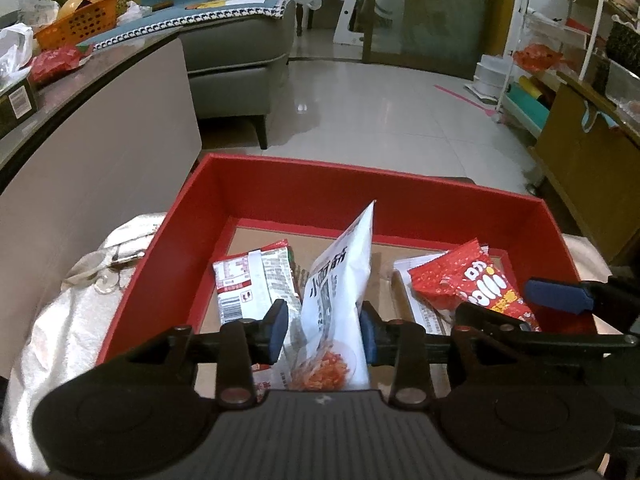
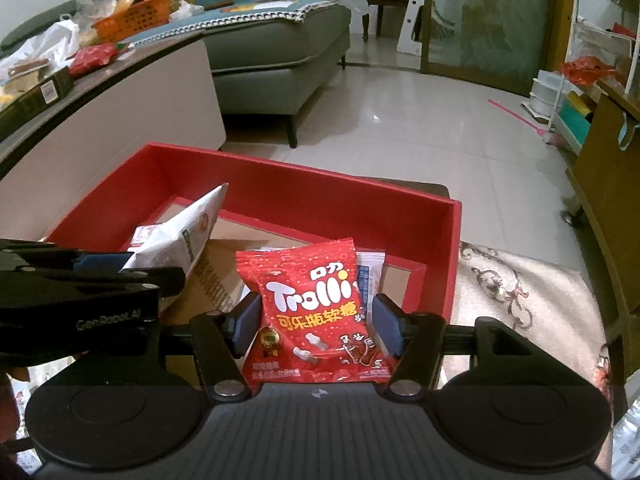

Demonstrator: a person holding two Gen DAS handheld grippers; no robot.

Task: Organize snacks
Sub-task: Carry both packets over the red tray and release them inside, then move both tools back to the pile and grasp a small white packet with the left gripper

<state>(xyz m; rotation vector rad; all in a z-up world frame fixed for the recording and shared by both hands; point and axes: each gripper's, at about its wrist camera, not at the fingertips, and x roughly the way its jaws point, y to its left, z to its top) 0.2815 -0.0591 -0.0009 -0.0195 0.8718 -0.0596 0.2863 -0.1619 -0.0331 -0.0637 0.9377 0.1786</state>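
Standing on edge in the red box point(image 1: 288, 184), the white snack bag point(image 1: 340, 280) rises between the pads of the left gripper point(image 1: 323, 330), its long axis running up and away from the camera, top corner tilted toward the far wall. The pads sit just beside the bag's faces rather than pinching it: the jaws look slackened, the bag between them but seemingly no longer squeezed, so it probably leans on its own weight and on the pale packet point(image 1: 256, 280) lying flat at its left.

In the right wrist view the red Trolli bag point(image 2: 316, 312) lies face up and upright to the camera, long axis pointing straight ahead along the fingers, its lower half between the pads of the right gripper point(image 2: 316, 326). A gap shows on both sides of the bag, so these jaws are parted too and appear to have let go; the bag rests on the cardboard floor near the box's right wall, partly over a white packet point(image 2: 370, 272).

Each bag lies directly ahead of its own gripper. Judging by this, both are delivered, and the next move is likely a straight pull back and up without snagging the standing bag. The box sits on a patterned cloth point(image 2: 520, 292).
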